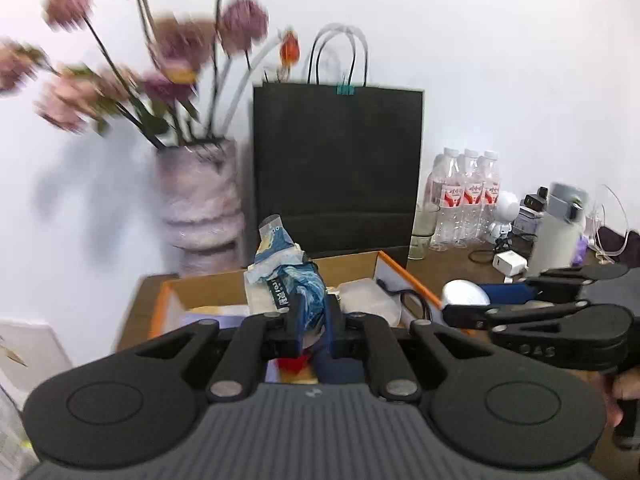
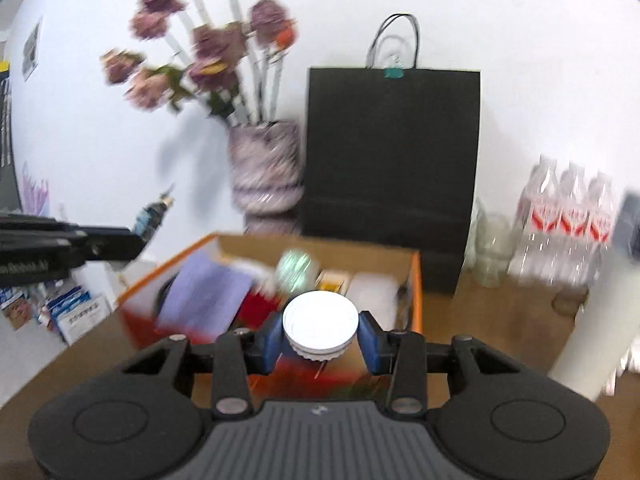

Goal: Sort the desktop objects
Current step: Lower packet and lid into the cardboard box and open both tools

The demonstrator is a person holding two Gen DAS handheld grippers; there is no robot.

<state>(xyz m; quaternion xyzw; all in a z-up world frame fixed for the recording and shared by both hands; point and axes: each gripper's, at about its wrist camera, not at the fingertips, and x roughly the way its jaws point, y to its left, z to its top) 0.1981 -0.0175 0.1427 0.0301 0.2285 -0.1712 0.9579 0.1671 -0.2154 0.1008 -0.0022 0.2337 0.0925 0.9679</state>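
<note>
My left gripper (image 1: 311,322) is shut on a crumpled blue and white wrapper (image 1: 288,276) and holds it upright above the orange-edged cardboard box (image 1: 394,272). My right gripper (image 2: 320,336) is shut on a round white jar lid (image 2: 320,326) just in front of the box (image 2: 416,292). The right gripper also shows at the right of the left wrist view (image 1: 464,310), with the white jar (image 1: 466,292) in it. The left gripper with the wrapper (image 2: 154,212) shows at the left of the right wrist view.
The box holds a purple sheet (image 2: 204,296), red and white items and a black cable (image 1: 416,304). Behind it stand a black paper bag (image 1: 338,168), a flower vase (image 1: 200,208), water bottles (image 1: 466,196), a glass (image 1: 424,230) and a white tumbler (image 1: 558,232).
</note>
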